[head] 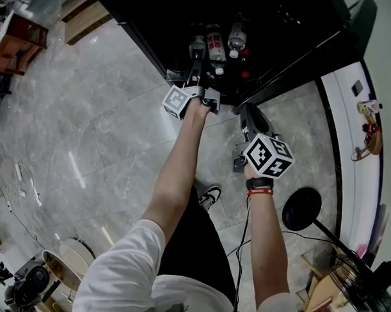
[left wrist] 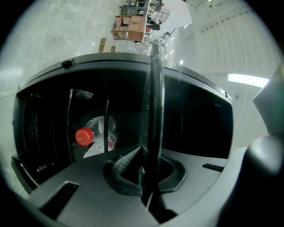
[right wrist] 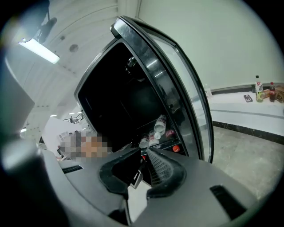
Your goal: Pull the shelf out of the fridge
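The black fridge [head: 289, 34] stands open at the top of the head view, with several bottles [head: 216, 47] lying on a shelf inside. My left gripper [head: 197, 56] reaches in among them. In the left gripper view, the left gripper [left wrist: 145, 151] is shut on the thin dark front edge of the shelf [left wrist: 155, 88], which runs upright through the picture. A red-capped bottle [left wrist: 84, 136] lies behind it. My right gripper [head: 247, 113] hangs outside the fridge, lower right of the left one. In its own view the right gripper [right wrist: 143, 155] is shut on nothing, pointing at the open glass door [right wrist: 177, 88].
Grey marble floor [head: 119, 137] lies below the fridge. A black round stand base [head: 301, 209] and cables sit at the lower right. A white counter [head: 349, 151] with small bottles [head: 369, 120] runs along the right. Wooden furniture [head: 20, 40] is at the far left. The person's shoe [head: 210, 196] is underneath.
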Available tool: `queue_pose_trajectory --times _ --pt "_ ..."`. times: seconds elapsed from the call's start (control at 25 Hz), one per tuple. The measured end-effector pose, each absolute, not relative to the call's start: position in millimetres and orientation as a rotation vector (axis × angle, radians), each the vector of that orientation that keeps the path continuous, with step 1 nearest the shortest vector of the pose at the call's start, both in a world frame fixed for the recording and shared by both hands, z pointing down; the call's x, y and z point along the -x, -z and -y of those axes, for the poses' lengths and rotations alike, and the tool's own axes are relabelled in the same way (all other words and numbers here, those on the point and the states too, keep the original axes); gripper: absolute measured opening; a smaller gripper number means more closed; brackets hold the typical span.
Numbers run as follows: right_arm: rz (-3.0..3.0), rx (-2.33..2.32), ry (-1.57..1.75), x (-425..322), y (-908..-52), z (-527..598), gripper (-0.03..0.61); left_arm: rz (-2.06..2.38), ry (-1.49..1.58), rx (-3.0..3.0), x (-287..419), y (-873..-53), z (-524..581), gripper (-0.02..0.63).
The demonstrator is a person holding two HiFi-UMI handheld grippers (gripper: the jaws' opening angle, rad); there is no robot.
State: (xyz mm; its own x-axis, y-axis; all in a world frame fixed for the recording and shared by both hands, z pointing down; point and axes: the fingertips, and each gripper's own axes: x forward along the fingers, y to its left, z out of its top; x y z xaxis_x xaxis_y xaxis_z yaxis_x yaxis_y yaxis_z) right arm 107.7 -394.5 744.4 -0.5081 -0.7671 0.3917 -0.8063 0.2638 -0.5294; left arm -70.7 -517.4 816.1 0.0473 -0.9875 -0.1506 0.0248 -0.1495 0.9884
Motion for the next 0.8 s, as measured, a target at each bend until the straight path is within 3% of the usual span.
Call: queue_pose_trajectory --times 0.8 --pt "2.431 -1.517 -1.054 -112.2 -726.9 373.5 0.057 1.034 1.219 -1.443 72.8 -805.2 462.7 0.029"
